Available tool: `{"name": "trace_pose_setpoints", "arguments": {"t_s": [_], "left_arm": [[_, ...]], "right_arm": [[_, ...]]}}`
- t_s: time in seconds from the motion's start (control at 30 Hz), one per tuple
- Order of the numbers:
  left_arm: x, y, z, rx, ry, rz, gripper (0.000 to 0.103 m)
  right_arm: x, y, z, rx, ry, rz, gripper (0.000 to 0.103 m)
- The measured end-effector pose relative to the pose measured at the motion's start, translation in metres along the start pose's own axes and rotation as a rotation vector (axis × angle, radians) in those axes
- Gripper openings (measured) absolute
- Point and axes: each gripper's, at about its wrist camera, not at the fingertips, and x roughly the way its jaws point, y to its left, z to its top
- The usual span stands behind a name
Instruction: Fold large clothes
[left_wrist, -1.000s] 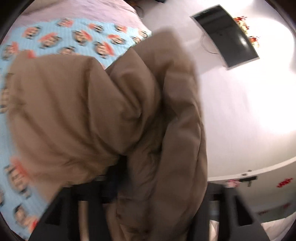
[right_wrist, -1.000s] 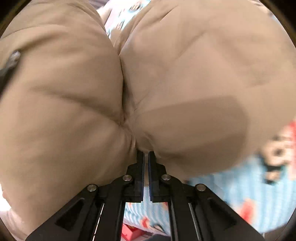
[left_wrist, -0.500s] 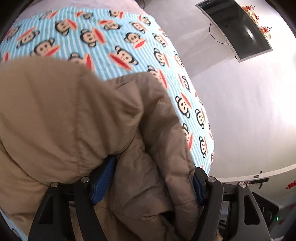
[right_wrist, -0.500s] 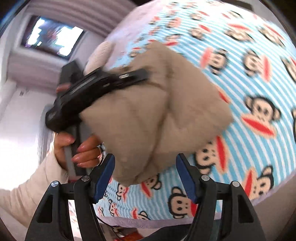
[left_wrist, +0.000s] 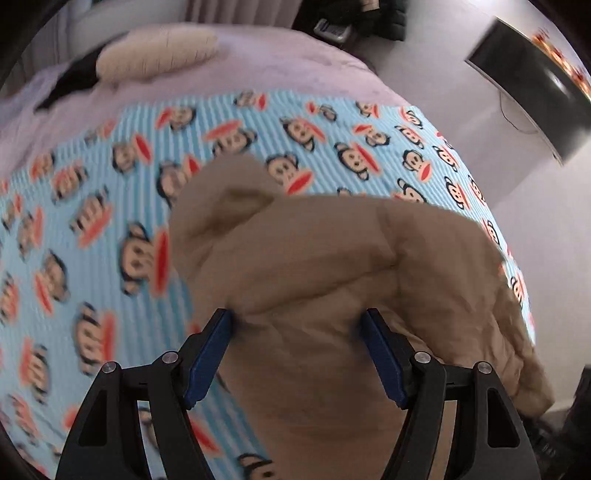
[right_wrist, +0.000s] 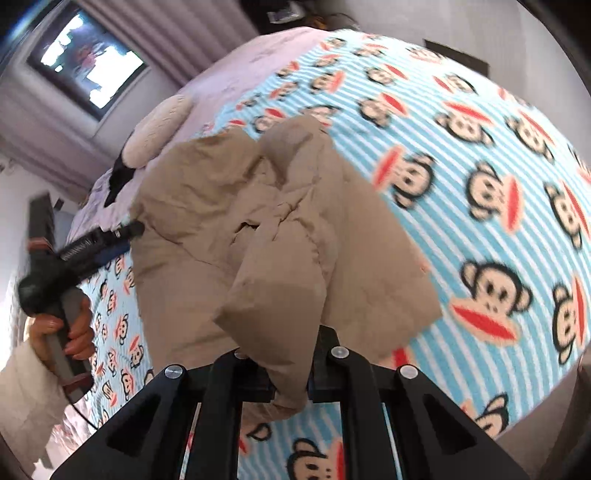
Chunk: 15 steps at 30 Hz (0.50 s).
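Risk of the bundle springing apart: puffy, quilted tan jacket (right_wrist: 258, 236) only half gathered, several loose lobes and one open cuff poking up, so any tug from one side alone likely to drag the whole heap across the monkey-print blanket (right_wrist: 480, 155) rather than crease it

Risk of a slip on the left: left gripper (left_wrist: 299, 325) spread wide, blue pads against a fat fold of fabric on either side, not pinching it; slick padding liable to bulge out if closed too shallow

Right gripper (right_wrist: 291, 373) nearly closed on a hanging flap at the near edge; thin hold, could pull free under the garment's weight

Jacket lying crumpled on the bed near its middle, matte, wrinkled, thick, no neat edges visible; pillow (right_wrist: 159, 125) well beyond it
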Motion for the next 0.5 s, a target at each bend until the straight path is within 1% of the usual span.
{"name": "trace_pose_setpoints", "arguments": {"t_s": [0.07,0.13,0.2,0.27,0.3,0.33,0.37,0.4,0.47,0.5], "left_arm": [[0.020,-0.020,-0.002,0.032,-0.010,0.022,0.073],[0.040,-0.041,0.001,0.069,-0.014,0.026,0.073],[0.054,-0.070,0.005,0.119,-0.015,0.033,0.073],[0.062,-0.098,0.006,0.182,-0.015,0.059,0.073],[0.064,-0.106,0.010,0.198,-0.016,0.077,0.073],[0.067,-0.111,0.011,0.205,-0.015,0.092,0.073],[0.069,-0.112,0.011,0.197,-0.010,0.097,0.073],[0.070,-0.110,0.012,0.184,-0.007,0.095,0.073],[0.070,-0.104,0.014,0.155,0.002,0.090,0.073],[0.073,-0.102,0.015,0.146,0.006,0.091,0.073]], "right_arm": [[0.006,-0.015,-0.004,0.052,0.011,-0.002,0.012],[0.008,-0.032,-0.004,0.112,0.028,-0.010,0.012],[0.022,-0.051,-0.004,0.149,0.046,-0.028,0.012],[0.028,-0.067,-0.005,0.189,0.080,-0.027,0.016],[0.029,-0.077,-0.004,0.228,0.103,-0.013,0.022],[0.026,-0.087,-0.002,0.271,0.124,0.010,0.029],[0.018,-0.094,0.001,0.299,0.131,0.028,0.031],[0.004,-0.100,0.006,0.310,0.118,0.038,0.032],[-0.024,-0.102,0.020,0.276,0.061,0.053,0.035],[-0.039,-0.100,0.030,0.248,0.028,0.063,0.043]]}}
